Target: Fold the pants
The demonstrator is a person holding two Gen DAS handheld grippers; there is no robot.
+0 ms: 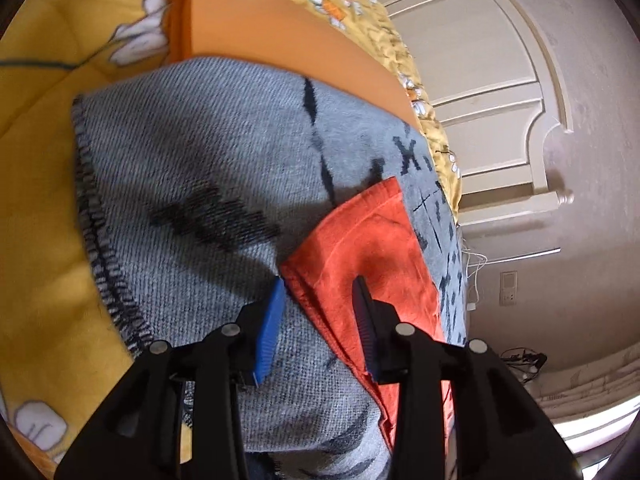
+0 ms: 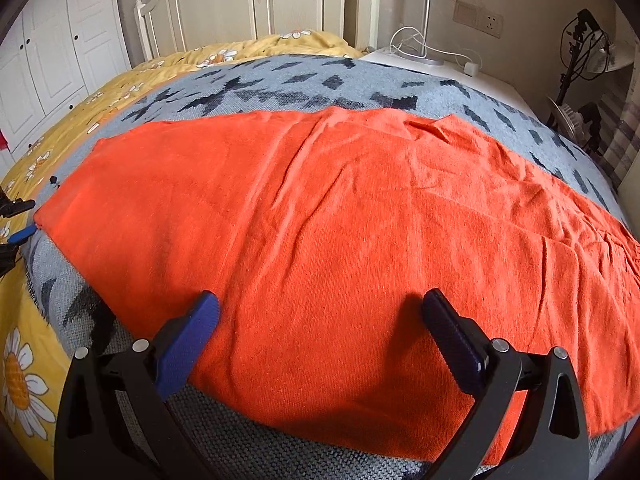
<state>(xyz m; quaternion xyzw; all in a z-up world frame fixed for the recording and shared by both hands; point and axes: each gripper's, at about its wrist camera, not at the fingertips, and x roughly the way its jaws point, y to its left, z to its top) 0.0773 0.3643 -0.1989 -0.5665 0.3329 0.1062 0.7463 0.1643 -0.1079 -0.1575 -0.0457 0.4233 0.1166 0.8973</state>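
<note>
Right wrist view showed the orange pants lying flat and lengthwise on a grey patterned blanket on the bed, seemingly already doubled leg over leg, with cross folds likely remaining. The right gripper hovered with fingers wide over the pants' near edge, holding nothing. At the pants' far left end, the left gripper stood narrowly parted astride the corner, not pinching. Blanket lay bare beyond every edge.
</note>
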